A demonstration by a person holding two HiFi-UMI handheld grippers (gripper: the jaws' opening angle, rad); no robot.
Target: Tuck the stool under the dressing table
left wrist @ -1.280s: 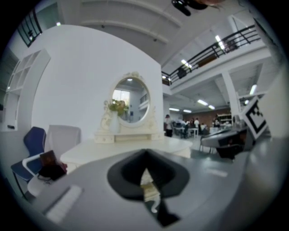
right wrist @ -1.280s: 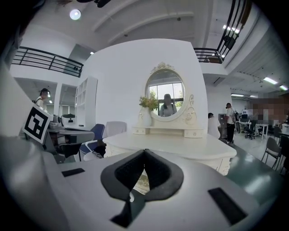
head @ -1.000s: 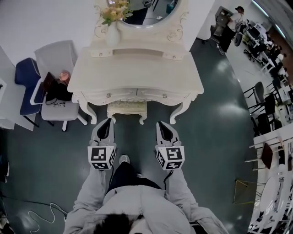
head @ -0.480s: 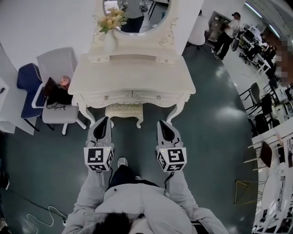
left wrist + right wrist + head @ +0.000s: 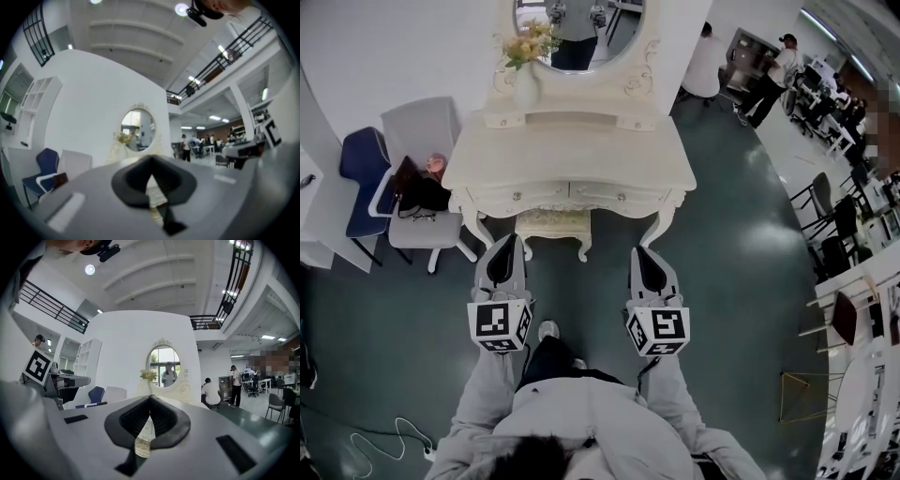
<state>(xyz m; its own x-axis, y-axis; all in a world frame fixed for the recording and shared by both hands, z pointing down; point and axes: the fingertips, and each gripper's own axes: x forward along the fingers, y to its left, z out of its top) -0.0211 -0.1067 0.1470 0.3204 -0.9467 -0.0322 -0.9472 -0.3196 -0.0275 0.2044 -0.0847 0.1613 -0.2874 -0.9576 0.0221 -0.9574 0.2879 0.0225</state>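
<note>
The cream dressing table [image 5: 581, 159] stands against the white wall under its oval mirror [image 5: 578, 23]. The cream padded stool [image 5: 554, 223] sits between the table's front legs, mostly under the top, with only its front edge and two legs showing. My left gripper [image 5: 510, 241] hangs in the air just left of the stool's front, shut and empty. My right gripper [image 5: 638, 250] is level with it to the stool's right, also shut with nothing in it. Both point at the table. The left gripper [image 5: 151, 162] and the right gripper [image 5: 150, 397] each show their black pads meeting.
A grey chair [image 5: 420, 127] carrying a dark bag and a blue chair [image 5: 358, 173] stand left of the table. A vase of flowers [image 5: 528, 58] is on the table's back left. People [image 5: 773, 67], desks and dark chairs [image 5: 842, 234] fill the right. A cable [image 5: 384, 441] lies on the floor.
Both grippers have lifted and drawn back a little from the table, staying shut. The stool has not moved under the table.
</note>
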